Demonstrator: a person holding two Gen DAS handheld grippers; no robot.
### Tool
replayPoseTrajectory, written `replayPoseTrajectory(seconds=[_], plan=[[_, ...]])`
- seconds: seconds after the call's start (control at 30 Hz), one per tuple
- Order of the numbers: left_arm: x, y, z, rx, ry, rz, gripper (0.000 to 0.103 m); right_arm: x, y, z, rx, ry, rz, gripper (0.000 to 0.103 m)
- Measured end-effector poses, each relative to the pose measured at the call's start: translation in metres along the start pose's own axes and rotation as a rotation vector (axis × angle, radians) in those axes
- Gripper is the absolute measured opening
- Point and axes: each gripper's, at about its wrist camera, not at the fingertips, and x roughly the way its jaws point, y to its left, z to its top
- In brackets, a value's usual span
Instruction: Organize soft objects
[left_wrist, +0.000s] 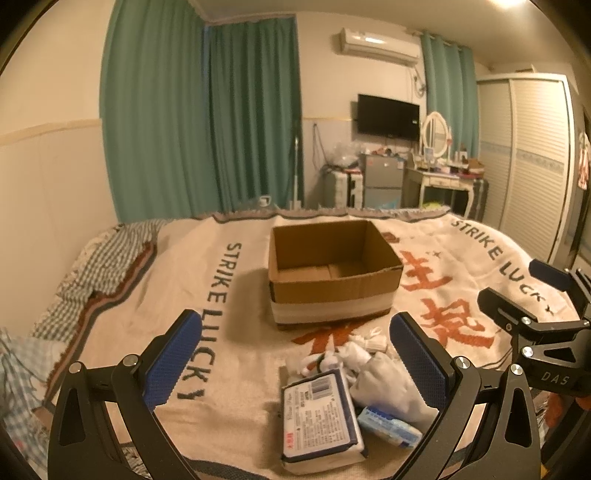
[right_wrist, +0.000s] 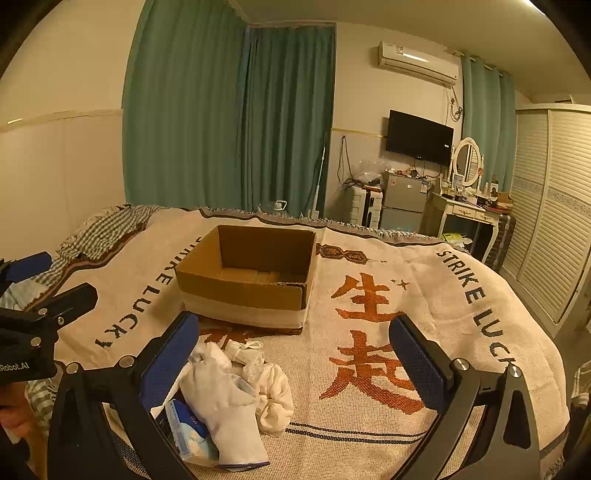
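An open, empty cardboard box (left_wrist: 332, 269) stands on the bed blanket (left_wrist: 229, 347); it also shows in the right wrist view (right_wrist: 247, 280). In front of it lies a pile of soft things: a wrapped tissue pack (left_wrist: 319, 421), a small blue wipes packet (left_wrist: 388, 424), a white glove (left_wrist: 388, 384) and white cloth pieces (left_wrist: 347, 354). In the right wrist view the glove (right_wrist: 225, 406), blue packet (right_wrist: 188, 432), a white rag (right_wrist: 273, 395) and a cord bundle (right_wrist: 243, 349) lie low left. My left gripper (left_wrist: 295, 365) is open above the pile. My right gripper (right_wrist: 295, 365) is open and empty, right of the pile.
The blanket (right_wrist: 406, 332) covers the bed; a checked pillow (left_wrist: 96, 266) lies at the left. Green curtains (left_wrist: 207, 122), a TV (left_wrist: 388, 114), a dresser (left_wrist: 443, 177) and a wardrobe (left_wrist: 532, 155) stand beyond the bed's far edge.
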Motion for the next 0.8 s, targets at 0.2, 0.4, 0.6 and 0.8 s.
replayPoseTrajectory(seconds=[0.2,0.4,0.6,0.8], plan=[[-0.001,-0.001,0.002,0.003,-0.004,-0.002,0.103,0.0,0.001,0.001,-0.004,0.001,0.003,0.103],[-0.002,-0.001,0.004,-0.004,0.001,-0.006,0.103,-0.002,0.002,0.005,-0.009,0.001,0.01,0.103],[-0.008,0.0,0.009,0.002,-0.008,-0.003,0.103,-0.006,0.004,0.009,-0.014,-0.003,0.01,0.103],[-0.014,0.0,0.005,0.0,0.007,0.006,0.103,-0.015,0.01,0.013,-0.027,-0.013,0.028,0.103]])
